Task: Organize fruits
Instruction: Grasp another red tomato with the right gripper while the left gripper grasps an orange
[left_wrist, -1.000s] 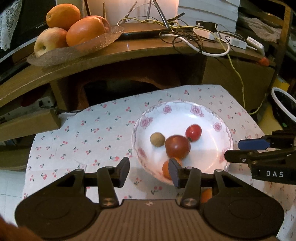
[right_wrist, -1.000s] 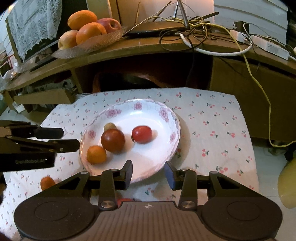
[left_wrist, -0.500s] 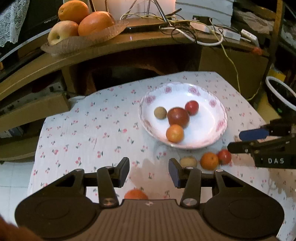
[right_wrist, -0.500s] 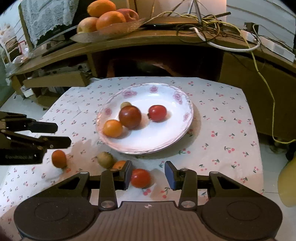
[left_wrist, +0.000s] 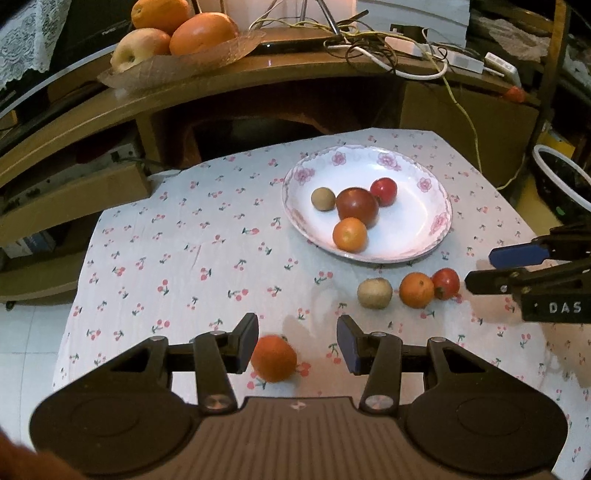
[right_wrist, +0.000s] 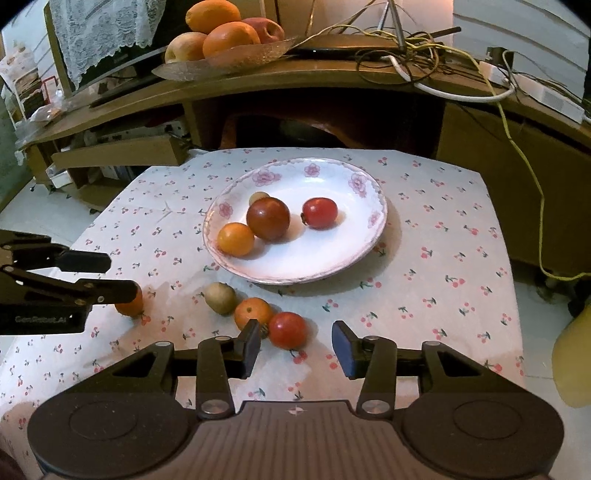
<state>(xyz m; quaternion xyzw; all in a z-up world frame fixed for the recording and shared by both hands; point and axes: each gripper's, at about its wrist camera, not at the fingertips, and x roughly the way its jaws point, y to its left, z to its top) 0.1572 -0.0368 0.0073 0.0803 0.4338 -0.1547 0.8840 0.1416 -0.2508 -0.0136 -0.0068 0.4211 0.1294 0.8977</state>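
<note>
Near the front edge of the table, the left wrist view shows the left gripper (left_wrist: 297, 345) with its fingers apart and a small orange (left_wrist: 273, 357) lying on the cloth between them, close to the left finger and touching neither that I can tell. It is round, so no long axis shows. To the right, a kiwi (left_wrist: 374, 292), a second orange (left_wrist: 416, 290) and a red tomato (left_wrist: 446, 283) lie in a row along the front of the plate (left_wrist: 436, 206), which sits toward the far right corner and holds four more fruits. The right gripper (left_wrist: 517, 267) reaches in from the right edge, its tips apart.

From the right wrist view, the right gripper (right_wrist: 295, 349) is spread wide with the tomato (right_wrist: 287, 329) between its fingers, nearer the left one; its stem end points left at the orange (right_wrist: 253, 312). The kiwi (right_wrist: 221, 297) lies with its long axis slanting toward the near right. This view half hides the lone orange (right_wrist: 131, 304) behind the left gripper (right_wrist: 116, 275). A fruit dish (right_wrist: 221, 59) and tangled cables (right_wrist: 406, 48) sit on the shelf behind.
</note>
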